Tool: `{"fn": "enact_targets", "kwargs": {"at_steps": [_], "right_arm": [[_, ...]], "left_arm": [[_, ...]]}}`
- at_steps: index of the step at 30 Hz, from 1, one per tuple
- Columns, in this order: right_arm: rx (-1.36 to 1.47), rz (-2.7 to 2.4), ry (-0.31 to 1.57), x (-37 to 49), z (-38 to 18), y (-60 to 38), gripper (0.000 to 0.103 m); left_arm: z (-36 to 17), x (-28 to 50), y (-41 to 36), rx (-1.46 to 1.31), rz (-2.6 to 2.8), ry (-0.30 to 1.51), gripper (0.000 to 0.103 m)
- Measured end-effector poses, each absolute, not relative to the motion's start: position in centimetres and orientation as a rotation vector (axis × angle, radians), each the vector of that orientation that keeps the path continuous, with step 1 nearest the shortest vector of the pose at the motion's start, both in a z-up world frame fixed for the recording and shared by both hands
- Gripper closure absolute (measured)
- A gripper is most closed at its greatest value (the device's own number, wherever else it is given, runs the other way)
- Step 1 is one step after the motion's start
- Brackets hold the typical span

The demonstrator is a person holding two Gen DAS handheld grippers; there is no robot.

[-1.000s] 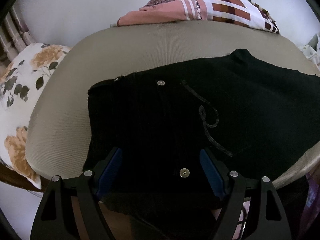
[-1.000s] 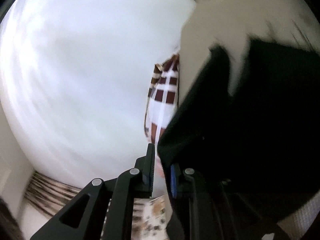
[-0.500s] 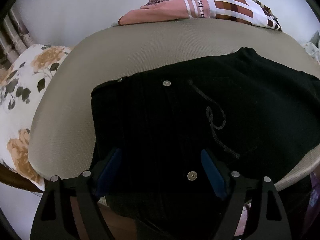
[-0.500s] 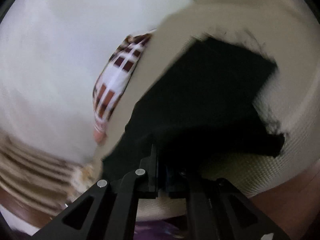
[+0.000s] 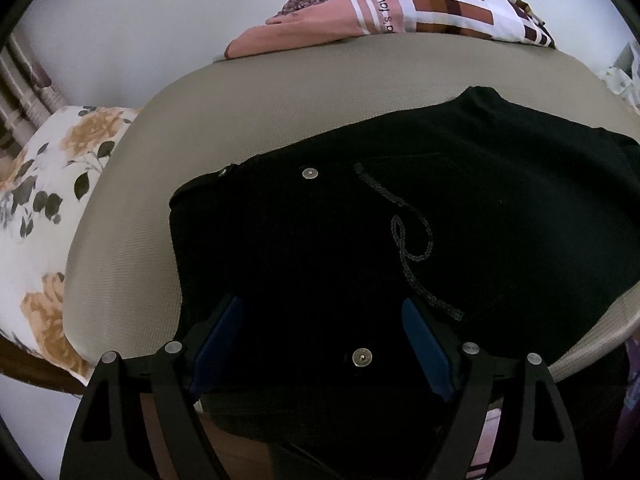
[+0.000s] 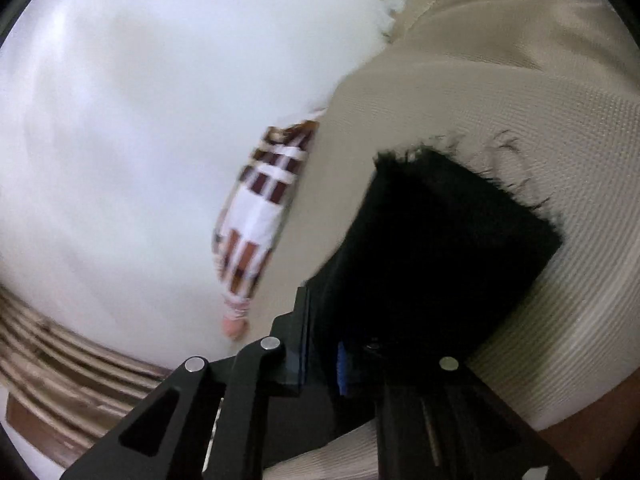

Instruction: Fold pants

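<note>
Now we see the black pants (image 5: 400, 248) lying limp and heavy on the beige cushion (image 5: 260, 112), left gripper (image 5: 320, 344) spread wide over the waistband, right gripper (image 6: 324, 356) pinching a frayed leg end, best held by hems.

Black pants (image 5: 400, 240) on beige cushion (image 5: 260, 120), prob. folded.
</note>
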State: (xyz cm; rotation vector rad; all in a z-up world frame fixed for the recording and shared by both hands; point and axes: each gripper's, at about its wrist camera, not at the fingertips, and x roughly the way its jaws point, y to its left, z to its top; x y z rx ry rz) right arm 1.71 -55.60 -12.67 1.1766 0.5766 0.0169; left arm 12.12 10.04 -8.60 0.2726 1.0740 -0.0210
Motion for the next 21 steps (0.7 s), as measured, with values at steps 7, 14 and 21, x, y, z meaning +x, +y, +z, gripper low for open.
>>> {"fn": "enact_targets", "kwargs": {"at_steps": [7,14,21], "right_arm": [[1.336,-0.015,0.653,3.2,-15.8,-56.9,0.074],[1.423,0.054,0.662,9.2,-14.4,-56.9,0.095],[1.163,0.209,0.385,10.4,-4.5,-56.7,0.097]], "left_arm": [[-8.6,12.2,10.0,0.269,-0.018,1.078,0.021],[-8.7,12.3,9.7,0.277,-0.013,1.076,0.021],[-8.6,12.2,9.5,0.28,0.001,1.07,0.021]]}}
